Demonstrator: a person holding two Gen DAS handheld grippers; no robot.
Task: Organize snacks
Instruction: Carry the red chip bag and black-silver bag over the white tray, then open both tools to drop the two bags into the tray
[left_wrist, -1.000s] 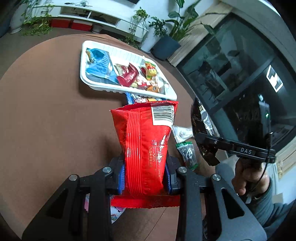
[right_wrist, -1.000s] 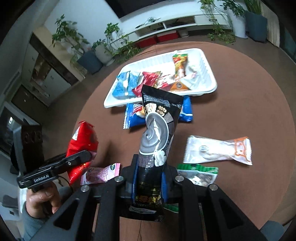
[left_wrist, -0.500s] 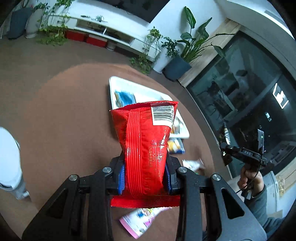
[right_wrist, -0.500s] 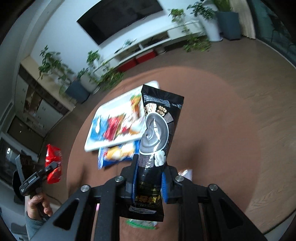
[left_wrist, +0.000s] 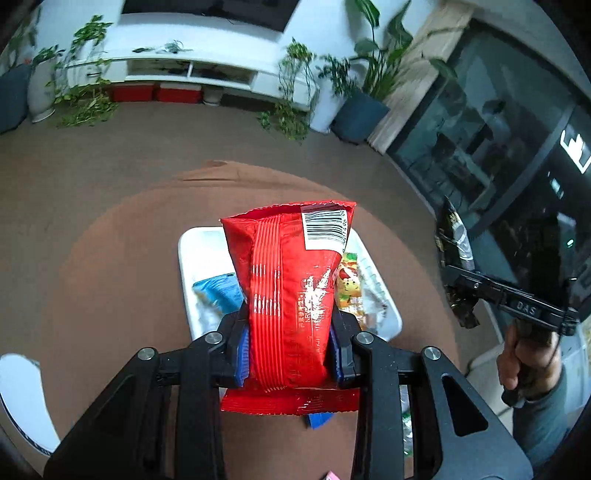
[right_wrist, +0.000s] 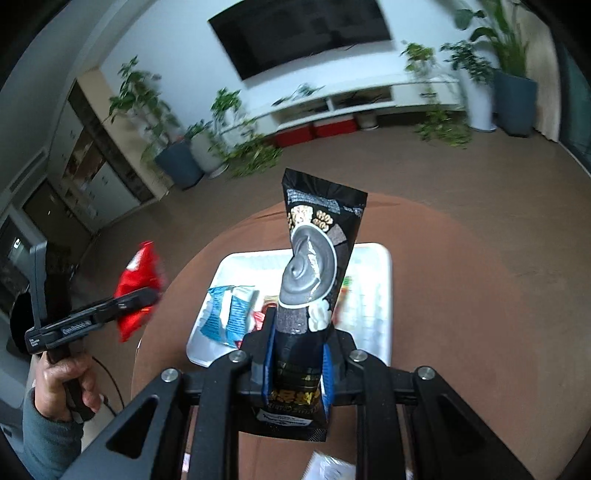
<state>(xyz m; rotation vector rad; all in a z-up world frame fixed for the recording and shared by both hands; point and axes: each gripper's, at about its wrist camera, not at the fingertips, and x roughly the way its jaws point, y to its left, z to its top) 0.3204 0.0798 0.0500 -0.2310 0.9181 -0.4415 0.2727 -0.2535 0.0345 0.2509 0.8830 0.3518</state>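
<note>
Both grippers are up above the round brown table (left_wrist: 122, 295), each with a snack pinched between its blue pads. The left gripper (left_wrist: 289, 349) is closed tight on a glossy red foil snack bag (left_wrist: 291, 295) with a white barcode label at its top corner; the bag stands upright between the jaws, its crimped bottom seam hanging out below them. The right gripper (right_wrist: 297, 363) is clamped just as narrowly on a tall black snack packet (right_wrist: 314, 266) printed with a grey swirl, also upright. Below them on the table sits a white rectangular plastic tray (right_wrist: 376, 295) holding a blue-and-white wrapper (right_wrist: 227, 314) and a few other small colourful packets. A blue packet (left_wrist: 319, 419) lies on the table just outside the tray. A hand (right_wrist: 68, 384) in a grey-green sleeve grips the left handle.
</note>
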